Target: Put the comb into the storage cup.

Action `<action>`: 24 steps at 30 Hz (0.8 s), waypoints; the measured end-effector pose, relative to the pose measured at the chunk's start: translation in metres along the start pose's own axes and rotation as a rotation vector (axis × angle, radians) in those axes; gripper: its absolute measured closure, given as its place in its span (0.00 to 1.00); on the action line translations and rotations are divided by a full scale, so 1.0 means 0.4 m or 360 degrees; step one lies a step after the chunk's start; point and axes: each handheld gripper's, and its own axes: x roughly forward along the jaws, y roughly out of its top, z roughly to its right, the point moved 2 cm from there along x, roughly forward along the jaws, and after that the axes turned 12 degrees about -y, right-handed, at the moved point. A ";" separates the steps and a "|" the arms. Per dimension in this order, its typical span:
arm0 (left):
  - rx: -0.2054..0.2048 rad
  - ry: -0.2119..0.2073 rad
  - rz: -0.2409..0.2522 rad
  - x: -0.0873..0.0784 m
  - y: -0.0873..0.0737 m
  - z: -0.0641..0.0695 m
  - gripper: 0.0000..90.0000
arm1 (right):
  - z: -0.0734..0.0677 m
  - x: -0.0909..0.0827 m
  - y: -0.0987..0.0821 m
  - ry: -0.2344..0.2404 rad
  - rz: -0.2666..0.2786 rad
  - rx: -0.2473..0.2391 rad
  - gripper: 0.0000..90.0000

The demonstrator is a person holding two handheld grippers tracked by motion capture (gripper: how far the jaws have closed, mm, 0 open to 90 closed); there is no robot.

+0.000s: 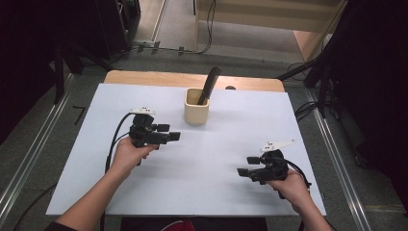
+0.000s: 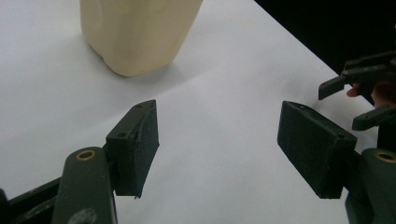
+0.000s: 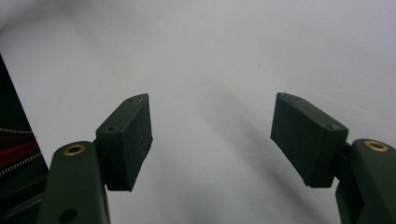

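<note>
1. Cup (image 1: 197, 112) – upright, beige, at 12 o'clock on the white counter (image 1: 216, 187); a dark handle (image 1: 210, 84) leans out of it toward 1 o'clock.
2. Left tool (image 1: 172, 132) – at 9 o'clock, just beside the cup at its 8 o'clock, apart from it. Jaws wide, nothing between them.
3. Right tool (image 1: 246, 165) – at 4 o'clock, well apart from the cup. Jaws wide, bare counter between them.
4. Tools point toward each other.

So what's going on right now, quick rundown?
Left gripper open, empty, nearest the cup. Right gripper open, empty, low over the table. Dark tool standing in cup, untouched. Nothing between left gripper and cup.
</note>
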 end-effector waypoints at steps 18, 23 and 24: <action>0.0090 0.0053 -0.0097 -0.026 -0.074 0.048 0.34 | 0.006 0.000 -0.001 -0.0012 -0.0002 0.0010 0.30; 0.0103 0.0064 -0.0125 -0.034 -0.096 0.059 0.34 | 0.009 -0.002 -0.002 -0.0017 0.0002 0.0020 0.30; 0.0101 0.0060 -0.0133 -0.036 -0.099 0.060 0.34 | 0.010 -0.002 -0.002 -0.0019 0.0005 0.0018 0.30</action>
